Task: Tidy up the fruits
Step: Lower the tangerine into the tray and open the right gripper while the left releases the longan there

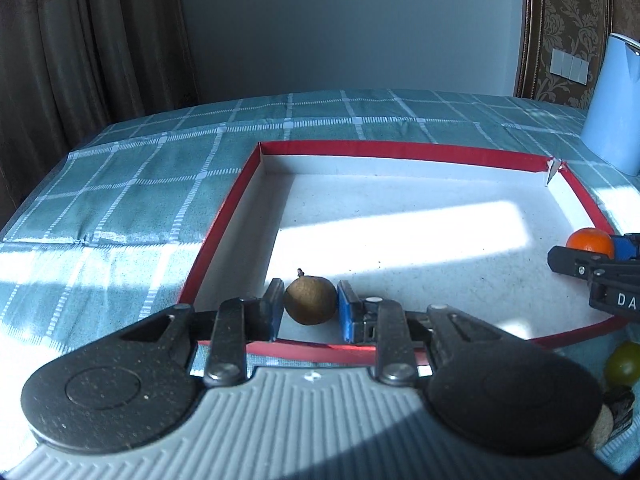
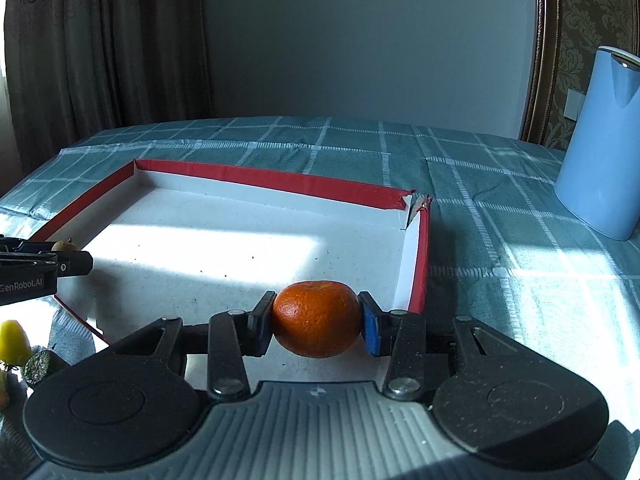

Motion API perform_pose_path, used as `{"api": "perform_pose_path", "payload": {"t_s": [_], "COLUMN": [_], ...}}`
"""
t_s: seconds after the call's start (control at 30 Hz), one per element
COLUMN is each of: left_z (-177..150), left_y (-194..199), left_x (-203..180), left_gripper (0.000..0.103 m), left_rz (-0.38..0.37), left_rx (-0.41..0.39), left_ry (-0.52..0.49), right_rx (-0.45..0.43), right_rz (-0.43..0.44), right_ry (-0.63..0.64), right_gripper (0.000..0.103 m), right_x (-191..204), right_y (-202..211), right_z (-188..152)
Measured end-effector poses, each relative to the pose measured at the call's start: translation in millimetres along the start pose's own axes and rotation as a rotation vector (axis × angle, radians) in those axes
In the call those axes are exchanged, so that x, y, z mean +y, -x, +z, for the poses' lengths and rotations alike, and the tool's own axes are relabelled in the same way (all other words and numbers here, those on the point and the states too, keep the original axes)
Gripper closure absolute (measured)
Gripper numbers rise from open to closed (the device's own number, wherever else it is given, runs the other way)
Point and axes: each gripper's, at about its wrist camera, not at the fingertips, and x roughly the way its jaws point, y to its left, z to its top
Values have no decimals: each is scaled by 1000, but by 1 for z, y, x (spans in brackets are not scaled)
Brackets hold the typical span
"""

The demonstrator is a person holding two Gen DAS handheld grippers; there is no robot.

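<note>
A shallow red-rimmed box (image 1: 360, 148) with a white floor lies on the checked tablecloth; it also shows in the right wrist view (image 2: 280, 182). My left gripper (image 1: 308, 304) stands over the box's near left part with a small brown round fruit (image 1: 310, 300) between its jaws; there is a slight gap at the right pad. My right gripper (image 2: 316, 320) is shut on an orange mandarin (image 2: 316, 318) above the box's near right part. The mandarin also shows in the left wrist view (image 1: 590, 242), and the brown fruit shows in the right wrist view (image 2: 66, 245).
A light blue kettle (image 2: 600, 140) stands on the table to the right of the box. A green fruit (image 1: 624, 364) lies outside the box's near edge. A yellow fruit (image 2: 14, 342) and a dark green fruit (image 2: 38, 366) lie there too. Curtains hang at the left.
</note>
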Motion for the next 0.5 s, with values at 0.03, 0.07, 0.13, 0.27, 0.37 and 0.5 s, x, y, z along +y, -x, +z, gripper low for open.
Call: {"api": "perform_pose_path", "payload": {"t_s": [0.03, 0.07, 0.13, 0.27, 0.37, 0.5], "left_z": [-2, -3, -6, -9, -14, -18], "left_y": [1, 1, 3, 8, 14, 20], "left_x": [-2, -4, -8, -9, -10, -6], "left_gripper": [78, 78, 78, 78, 78, 75], "left_rz": [2, -1, 3, -8, -23, -62], "left_rx": [2, 7, 16, 28, 28, 26], "left_ry": [-16, -27, -42, -46, -56, -38], "right_rx": [1, 3, 16, 29, 52, 53], "right_rz": [-2, -3, -1, 10, 19, 2], "right_ry": [0, 0, -4, 4, 15, 26], "right_gripper": [61, 61, 61, 61, 61, 61], "right_x": [0, 0, 0, -1, 3, 6], "right_y": [0, 0, -2, 1, 4, 11], "right_z": [0, 0, 0, -3, -7, -14]}}
